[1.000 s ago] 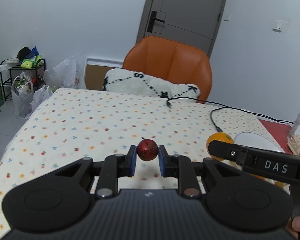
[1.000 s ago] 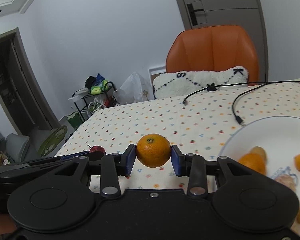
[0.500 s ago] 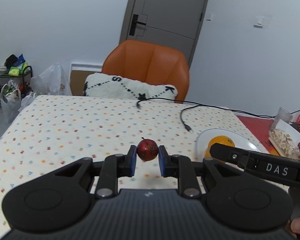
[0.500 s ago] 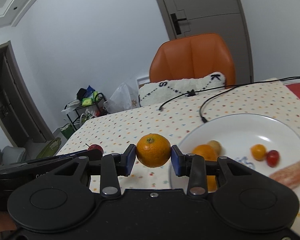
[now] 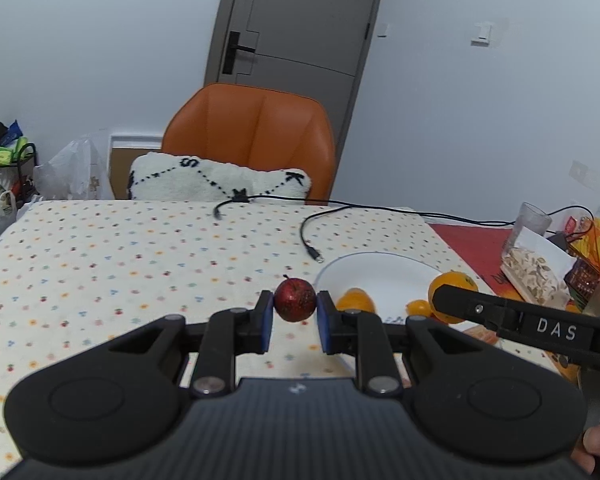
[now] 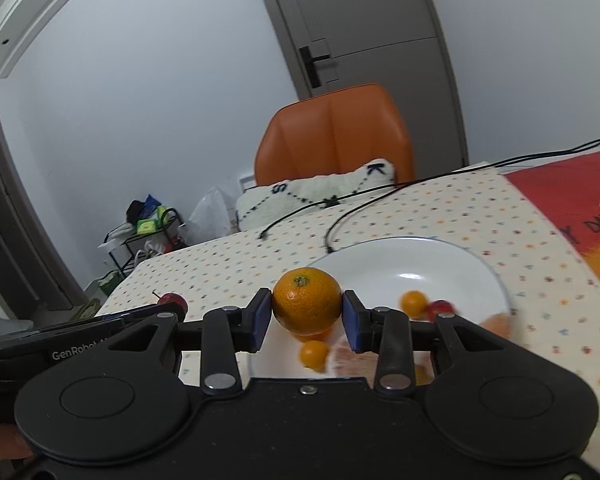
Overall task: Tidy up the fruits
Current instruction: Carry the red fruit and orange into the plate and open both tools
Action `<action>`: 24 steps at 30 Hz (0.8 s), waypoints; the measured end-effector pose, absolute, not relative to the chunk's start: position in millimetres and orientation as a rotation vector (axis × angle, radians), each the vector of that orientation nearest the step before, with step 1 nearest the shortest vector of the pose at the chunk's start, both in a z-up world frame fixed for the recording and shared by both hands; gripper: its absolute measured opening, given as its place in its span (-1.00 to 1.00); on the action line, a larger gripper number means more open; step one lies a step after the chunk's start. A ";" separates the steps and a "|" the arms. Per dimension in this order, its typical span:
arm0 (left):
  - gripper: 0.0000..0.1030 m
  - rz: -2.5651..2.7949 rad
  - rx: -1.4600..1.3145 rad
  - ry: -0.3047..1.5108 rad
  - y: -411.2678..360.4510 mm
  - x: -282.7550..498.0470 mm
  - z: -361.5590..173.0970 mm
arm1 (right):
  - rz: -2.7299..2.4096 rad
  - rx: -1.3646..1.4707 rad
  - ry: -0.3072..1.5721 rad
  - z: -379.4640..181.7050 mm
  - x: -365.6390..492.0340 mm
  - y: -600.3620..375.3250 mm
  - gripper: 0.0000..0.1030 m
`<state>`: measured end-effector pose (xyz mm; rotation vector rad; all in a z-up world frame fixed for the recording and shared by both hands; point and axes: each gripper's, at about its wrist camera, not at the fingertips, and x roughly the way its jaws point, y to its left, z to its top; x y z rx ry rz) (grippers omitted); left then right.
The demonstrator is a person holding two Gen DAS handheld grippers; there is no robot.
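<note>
My left gripper (image 5: 295,320) is shut on a small dark red fruit (image 5: 295,299) with a stem, held above the dotted tablecloth just left of the white plate (image 5: 380,276). My right gripper (image 6: 306,322) is shut on an orange (image 6: 307,304) over the near left part of the plate (image 6: 420,256). On the plate lie a small orange fruit (image 6: 414,303), a small red fruit (image 6: 440,306), another small orange one (image 6: 314,354) and pale peeled pieces, partly hidden by the gripper. In the left wrist view the orange (image 5: 452,286) shows behind the right gripper's finger.
Two black cables (image 5: 312,236) lie on the cloth behind the plate. An orange chair (image 5: 252,144) with a white cushion (image 5: 220,178) stands at the far edge. A bag of nuts and a glass (image 5: 534,220) sit on the red mat at right. A rack with bags stands far left.
Both grippers have swung right with their fruits. The plate has come into fuller view, and the orange now hangs over it instead of over the bare cloth.
</note>
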<state>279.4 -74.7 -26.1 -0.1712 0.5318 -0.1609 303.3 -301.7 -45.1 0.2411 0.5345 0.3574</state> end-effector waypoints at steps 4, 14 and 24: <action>-0.59 -0.180 -0.164 0.536 -87.0 281.9 -26.9 | 0.326 0.247 0.533 -47.0 303.4 -316.4 -0.30; -0.59 -0.227 -0.146 0.549 -114.4 292.5 -32.0 | 0.249 0.266 0.553 -55.6 309.7 -344.1 -0.30; -0.59 -0.287 -0.121 0.559 -132.9 312.2 -38.4 | 0.233 0.267 0.583 -69.7 320.5 -343.5 -0.29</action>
